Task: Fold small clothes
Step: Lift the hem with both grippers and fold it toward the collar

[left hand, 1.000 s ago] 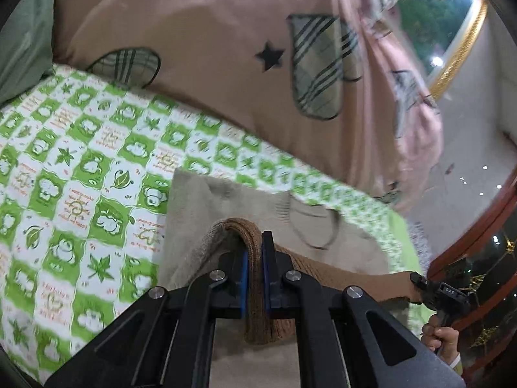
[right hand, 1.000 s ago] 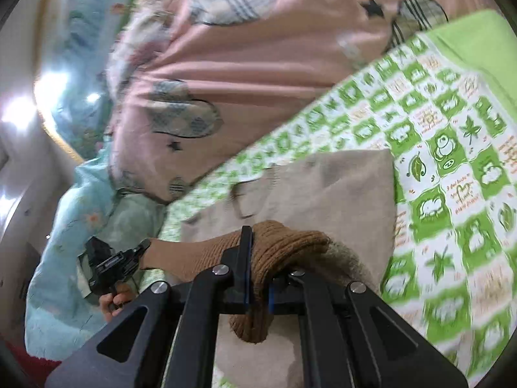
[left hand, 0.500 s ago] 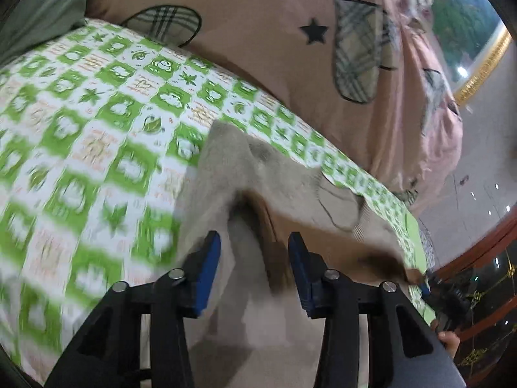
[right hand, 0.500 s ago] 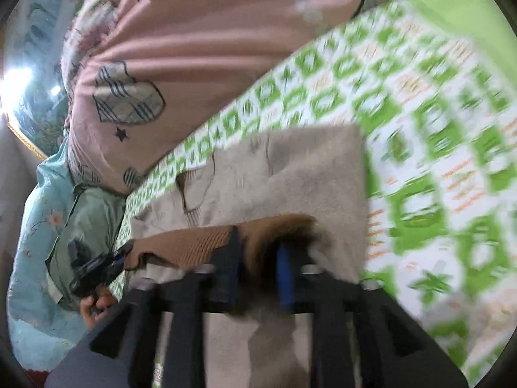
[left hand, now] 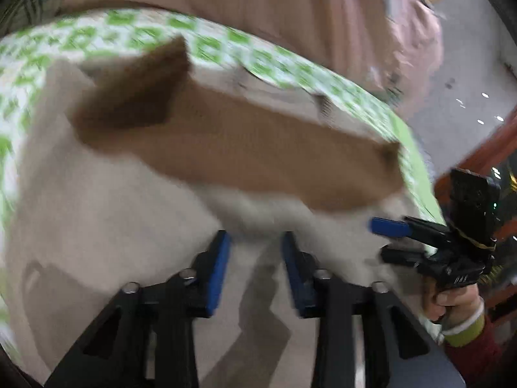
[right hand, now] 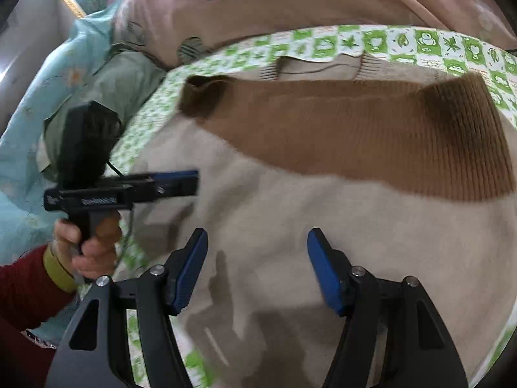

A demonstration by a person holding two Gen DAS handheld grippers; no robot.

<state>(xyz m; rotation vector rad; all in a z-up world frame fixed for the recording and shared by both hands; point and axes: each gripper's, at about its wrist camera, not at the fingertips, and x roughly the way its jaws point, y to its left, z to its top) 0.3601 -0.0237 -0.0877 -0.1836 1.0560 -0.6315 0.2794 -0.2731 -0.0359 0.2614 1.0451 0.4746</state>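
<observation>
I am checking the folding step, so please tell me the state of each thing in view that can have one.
Left tongs: open, empty, above the beige cloth.
Right tongs: open, empty, above the beige cloth.
Beige sweater: lying flat on the sheet, folded up so its brown ribbed hem lies across it just below the collar.
Green checked sheet: spread flat under the sweater.
Pink quilt: bunched up behind the sheet.

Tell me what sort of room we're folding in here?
Most likely a bedroom: the sweater lies on a green-checked sheet, with a pink quilt bunched behind and teal bedding alongside.
</observation>
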